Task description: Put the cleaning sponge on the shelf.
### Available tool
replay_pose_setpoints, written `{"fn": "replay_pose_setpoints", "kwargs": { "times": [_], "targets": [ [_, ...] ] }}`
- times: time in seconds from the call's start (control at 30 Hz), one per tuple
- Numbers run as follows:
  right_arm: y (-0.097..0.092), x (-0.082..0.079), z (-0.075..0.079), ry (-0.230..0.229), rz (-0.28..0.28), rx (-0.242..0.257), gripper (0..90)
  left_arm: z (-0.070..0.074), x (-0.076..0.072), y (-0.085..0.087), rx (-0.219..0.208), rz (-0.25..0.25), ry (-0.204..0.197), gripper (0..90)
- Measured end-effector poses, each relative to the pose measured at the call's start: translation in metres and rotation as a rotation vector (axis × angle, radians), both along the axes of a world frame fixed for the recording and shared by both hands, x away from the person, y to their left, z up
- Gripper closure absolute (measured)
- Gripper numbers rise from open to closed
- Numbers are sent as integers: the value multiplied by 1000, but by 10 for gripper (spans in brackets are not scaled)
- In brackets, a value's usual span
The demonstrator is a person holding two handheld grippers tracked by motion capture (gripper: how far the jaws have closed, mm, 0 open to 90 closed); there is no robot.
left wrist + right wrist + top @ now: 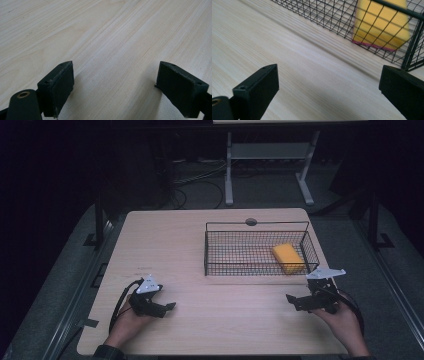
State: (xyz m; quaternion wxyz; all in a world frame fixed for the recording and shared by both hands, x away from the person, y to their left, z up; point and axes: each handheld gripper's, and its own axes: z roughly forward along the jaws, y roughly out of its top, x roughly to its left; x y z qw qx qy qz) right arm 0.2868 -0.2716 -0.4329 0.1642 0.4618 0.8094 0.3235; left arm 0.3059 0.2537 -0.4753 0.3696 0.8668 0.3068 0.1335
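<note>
A yellow sponge [288, 257] with a thin pink underside lies in the right end of a black wire basket [215, 262] on the light wooden table [165, 250]. Seen through the mesh in the right gripper view, the sponge [382, 25] sits beyond the basket [324, 15]. My left gripper [172, 307] rests low near the front left of the table, held by a hand, jaws wide apart over bare wood [115, 82]. My right gripper [289, 299] sits at the front right, just in front of the basket's near right corner, also open and holding nothing [329, 90].
A round cable hole [251, 222] lies at the table's far edge behind the basket. Beyond the table are a white stand's legs [229, 175] and cables [200, 177] on a dark floor. Bare wood stretches between the two grippers.
</note>
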Motion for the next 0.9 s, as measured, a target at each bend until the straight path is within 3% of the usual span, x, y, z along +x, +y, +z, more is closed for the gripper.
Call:
{"fn": "replay_pose_setpoints", "kwargs": {
  "times": [0.23, 0.63, 0.9],
  "targets": [
    [-6, -9, -17, -28, -7, -3, 22, 0, 0, 0, 0, 0, 0, 138],
    [-9, -11, -44, -3, -21, -36, 19, 0, 0, 0, 1, 0, 0, 138],
    [-12, -12, -51, -33, -18, 15, 12, 0, 0, 0, 3, 3, -1, 134]
  ]
}}
